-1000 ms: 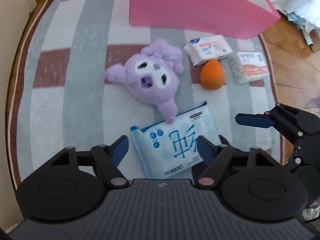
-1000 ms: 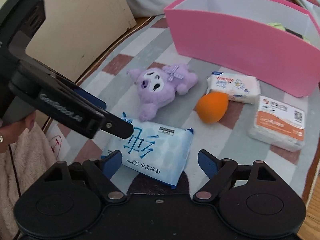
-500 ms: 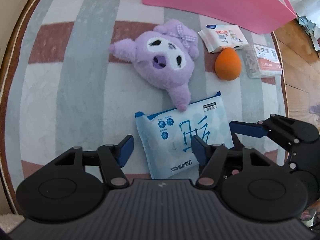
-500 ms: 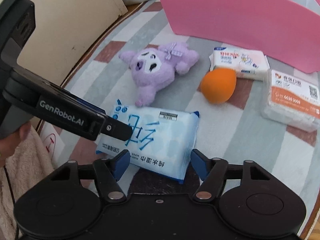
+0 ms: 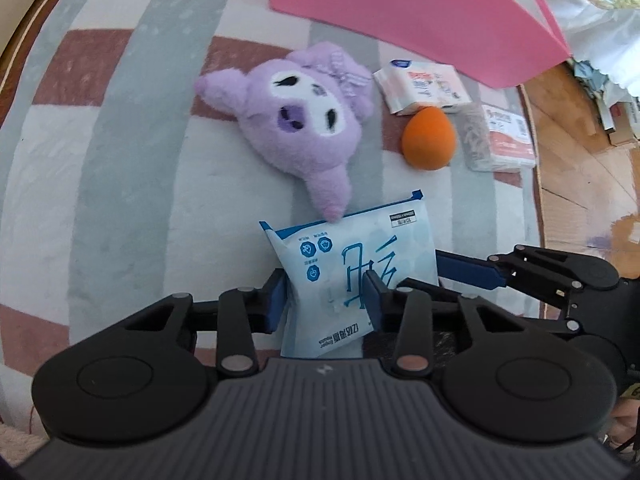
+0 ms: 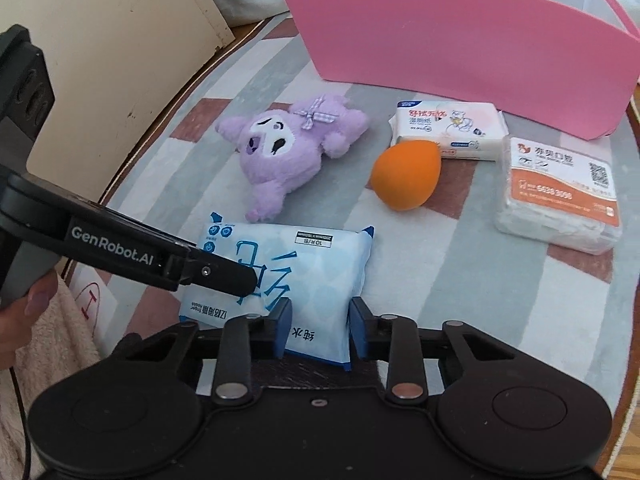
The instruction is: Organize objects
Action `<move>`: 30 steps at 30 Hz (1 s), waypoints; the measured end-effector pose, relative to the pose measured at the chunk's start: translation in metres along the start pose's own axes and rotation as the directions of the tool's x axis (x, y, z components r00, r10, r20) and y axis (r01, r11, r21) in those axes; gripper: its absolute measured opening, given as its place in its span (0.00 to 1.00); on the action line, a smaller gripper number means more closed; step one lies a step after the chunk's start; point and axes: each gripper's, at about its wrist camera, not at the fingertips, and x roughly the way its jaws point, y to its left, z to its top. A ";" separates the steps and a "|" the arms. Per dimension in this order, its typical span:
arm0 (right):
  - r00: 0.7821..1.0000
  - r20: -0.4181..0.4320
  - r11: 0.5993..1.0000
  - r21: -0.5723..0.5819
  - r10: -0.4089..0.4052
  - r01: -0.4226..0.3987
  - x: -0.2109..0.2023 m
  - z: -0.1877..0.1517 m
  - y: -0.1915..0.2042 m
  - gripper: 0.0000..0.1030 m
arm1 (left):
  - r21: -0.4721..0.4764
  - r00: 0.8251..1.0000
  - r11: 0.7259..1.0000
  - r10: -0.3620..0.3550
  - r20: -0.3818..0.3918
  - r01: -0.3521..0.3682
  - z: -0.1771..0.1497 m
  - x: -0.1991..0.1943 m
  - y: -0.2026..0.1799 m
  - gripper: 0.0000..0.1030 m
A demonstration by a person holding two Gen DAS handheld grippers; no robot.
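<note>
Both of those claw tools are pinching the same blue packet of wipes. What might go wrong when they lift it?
1. Both the left gripper and the right gripper, whose fingers have just been closing, pinch the soft blue wet wipes pack near one end, so it may sag, buckle or slip out.
2. The purple plush toy has one limb resting against the pack's far edge, so lifting could drag or nudge it.
3. If the hands pull apart, the wrapper might stretch or tear.
</note>
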 end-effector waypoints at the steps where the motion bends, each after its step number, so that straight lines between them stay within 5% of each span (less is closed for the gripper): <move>1: 1.000 0.002 1.000 0.000 -0.008 0.008 -0.001 0.000 0.000 0.34 | 0.002 1.000 1.000 -0.006 0.006 0.006 -0.001 0.000 -0.001 0.36; 10: 0.995 0.049 0.994 -0.065 -0.089 0.092 -0.002 -0.005 0.006 0.33 | 0.017 0.999 1.000 0.002 0.036 -0.002 -0.009 -0.001 -0.004 0.34; 16: 0.997 0.056 0.999 -0.017 -0.045 0.046 -0.003 -0.007 0.001 0.34 | -0.017 0.999 1.000 -0.018 0.045 0.019 -0.010 -0.002 -0.001 0.32; 23: 0.997 0.074 0.999 -0.034 0.010 -0.008 -0.006 -0.011 0.005 0.52 | -0.005 0.996 1.000 -0.014 0.087 0.015 -0.011 -0.009 -0.006 0.32; 30: 0.996 0.092 0.998 -0.061 0.007 -0.002 -0.016 -0.013 0.010 0.58 | -0.020 0.991 0.999 -0.025 0.130 0.028 -0.017 -0.017 -0.012 0.32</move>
